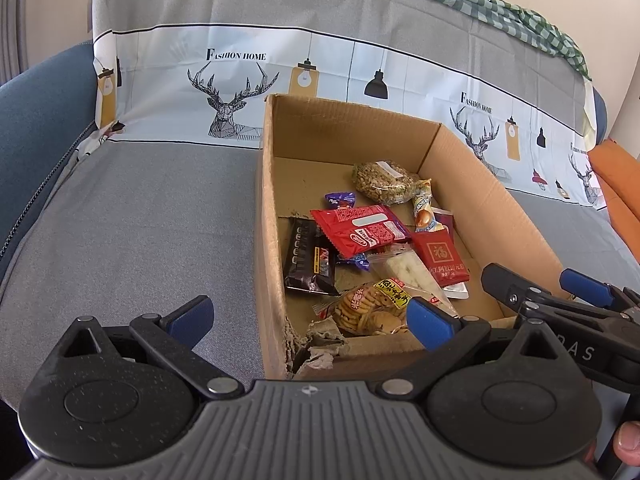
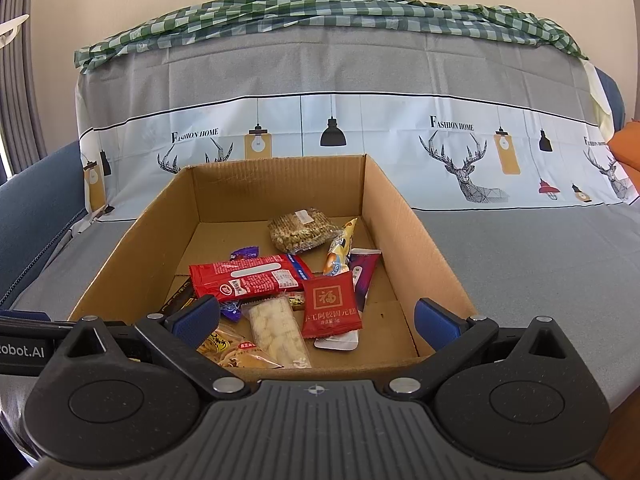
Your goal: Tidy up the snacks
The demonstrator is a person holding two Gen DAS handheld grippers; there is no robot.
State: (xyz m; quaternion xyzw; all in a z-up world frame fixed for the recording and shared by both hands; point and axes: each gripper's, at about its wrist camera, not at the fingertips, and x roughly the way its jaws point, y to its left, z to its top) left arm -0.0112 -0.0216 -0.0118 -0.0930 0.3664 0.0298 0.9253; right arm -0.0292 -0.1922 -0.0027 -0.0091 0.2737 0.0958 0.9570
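Observation:
An open cardboard box [image 1: 472, 160] [image 2: 424, 248] stands on a grey-covered sofa seat and holds several snack packets. Among them are a long red packet [image 1: 360, 228] [image 2: 248, 280], a square red packet [image 1: 440, 258] [image 2: 330, 306], a clear bag of seeds [image 1: 382, 176] [image 2: 300, 230], a black bar [image 1: 306, 260] and a cracker bag [image 1: 368, 308] [image 2: 224, 346]. My left gripper [image 1: 312, 320] is open and empty at the box's near left corner. My right gripper [image 2: 318, 320] is open and empty over the box's near edge; it also shows in the left wrist view [image 1: 544, 280].
The sofa's blue arm [image 1: 44, 108] [image 2: 36, 208] is at the left. A printed cover with deer and lamps [image 1: 240, 92] [image 2: 460, 152] drapes the backrest, with a green checked cloth [image 2: 320, 12] on top. An orange cushion [image 1: 620, 176] lies at the right.

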